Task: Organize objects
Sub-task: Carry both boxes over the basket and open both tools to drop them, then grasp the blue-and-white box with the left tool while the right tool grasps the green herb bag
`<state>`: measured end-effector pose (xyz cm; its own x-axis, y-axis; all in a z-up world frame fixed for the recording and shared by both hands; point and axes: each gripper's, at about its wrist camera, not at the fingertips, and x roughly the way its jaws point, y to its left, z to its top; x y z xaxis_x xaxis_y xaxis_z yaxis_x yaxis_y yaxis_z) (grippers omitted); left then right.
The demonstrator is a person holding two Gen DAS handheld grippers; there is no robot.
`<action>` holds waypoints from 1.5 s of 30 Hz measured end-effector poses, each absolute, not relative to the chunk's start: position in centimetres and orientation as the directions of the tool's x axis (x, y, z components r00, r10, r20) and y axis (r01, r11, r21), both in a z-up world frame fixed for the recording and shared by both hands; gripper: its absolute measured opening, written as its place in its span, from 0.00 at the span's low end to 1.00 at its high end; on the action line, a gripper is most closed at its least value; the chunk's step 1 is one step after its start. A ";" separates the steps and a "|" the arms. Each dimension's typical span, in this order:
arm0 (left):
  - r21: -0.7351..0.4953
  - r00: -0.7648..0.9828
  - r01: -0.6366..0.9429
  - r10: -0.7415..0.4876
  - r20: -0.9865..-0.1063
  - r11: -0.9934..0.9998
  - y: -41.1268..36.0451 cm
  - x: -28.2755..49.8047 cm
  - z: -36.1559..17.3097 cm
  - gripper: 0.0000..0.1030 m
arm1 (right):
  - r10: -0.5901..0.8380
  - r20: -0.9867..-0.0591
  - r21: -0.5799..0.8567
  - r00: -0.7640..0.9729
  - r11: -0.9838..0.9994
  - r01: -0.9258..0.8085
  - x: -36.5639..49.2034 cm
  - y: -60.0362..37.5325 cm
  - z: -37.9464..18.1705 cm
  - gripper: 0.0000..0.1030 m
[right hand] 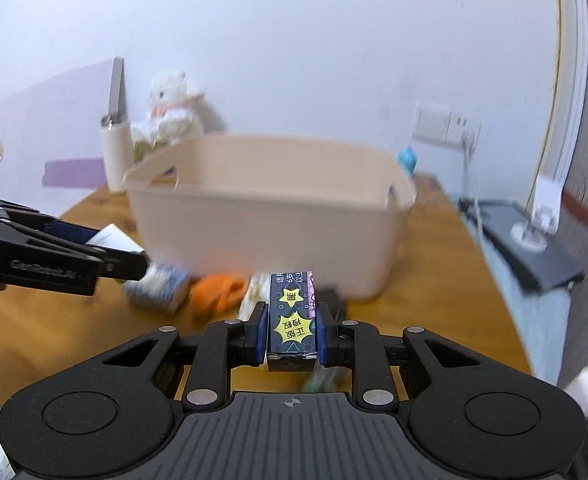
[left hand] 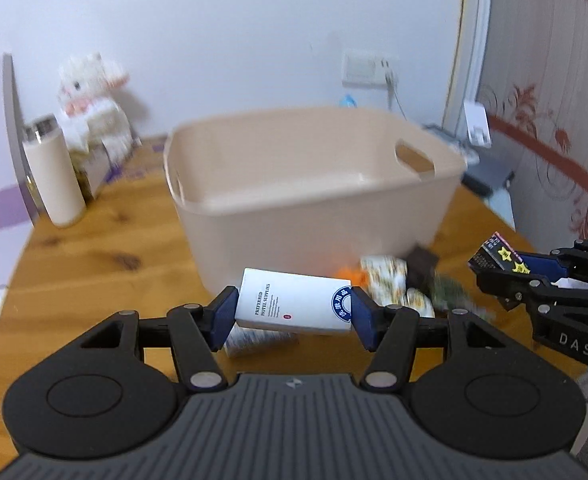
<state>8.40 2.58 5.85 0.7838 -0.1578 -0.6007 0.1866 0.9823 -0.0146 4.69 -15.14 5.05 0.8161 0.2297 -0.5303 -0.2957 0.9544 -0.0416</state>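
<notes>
The left gripper (left hand: 292, 312) pinches a flat white cardboard box (left hand: 294, 306) by its short ends, the blue pads pressed against both sides; the box is smooth, rectangular, printed with small dark lettering and a round blue emblem, and it tilts slightly above the wooden table (left hand: 94, 264). The right gripper (right hand: 292, 330) is clamped on a narrow dark box (right hand: 292, 320), glossy, with yellow star-shaped bursts and a pink strip along one edge, held lengthwise between the pads. Straight ahead of both grippers stands a beige plastic tub (right hand: 270, 216), matte, with rounded corners, a rolled rim and oval handle cut-outs. Between the grippers and the tub's near wall lies a blurred heap: something orange and crumpled (right hand: 218, 286), a blue-and-white patterned packet (right hand: 158, 286) and other small packets too smeared to identify. Ahead and to the left of the left gripper are a cream cylindrical flask (left hand: 54, 172) with a metal cap and a fluffy white plush toy (left hand: 92, 100).
</notes>
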 end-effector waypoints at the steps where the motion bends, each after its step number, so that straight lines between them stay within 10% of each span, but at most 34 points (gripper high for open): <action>1: -0.007 0.794 0.179 -0.149 -0.590 0.984 2.6 8.7 6.5 0.60 | 0.225 -0.515 -0.051 0.827 0.955 -0.291 5.1 -15.0 5.5 0.21; 13: 0.053 0.855 0.115 -0.071 -0.513 0.992 1.2 16.3 9.5 0.60 | 0.200 -0.452 -0.018 0.869 0.972 -0.233 12.1 -13.1 7.6 0.21; 29: 0.125 0.771 0.024 0.061 -0.634 0.992 -0.3 24.0 4.6 0.60 | 0.145 -0.556 -0.060 0.818 0.975 -0.214 17.8 -11.1 4.5 0.21; 35: 0.140 0.785 0.047 0.050 -0.617 0.989 -0.4 22.8 5.5 0.74 | 0.148 -0.532 -0.053 0.834 0.977 -0.207 16.9 -11.5 5.1 0.59; 45: 0.130 0.825 0.041 0.039 -0.564 0.991 0.5 18.3 7.8 0.88 | 0.150 -0.477 -0.063 0.866 0.977 -0.203 12.7 -12.6 7.6 0.76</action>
<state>18.30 0.45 7.85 0.8251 0.0392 -0.5636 0.0415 0.9907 0.1296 12.68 -12.57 7.60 0.8663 0.1495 -0.4767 -0.2035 0.9770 -0.0634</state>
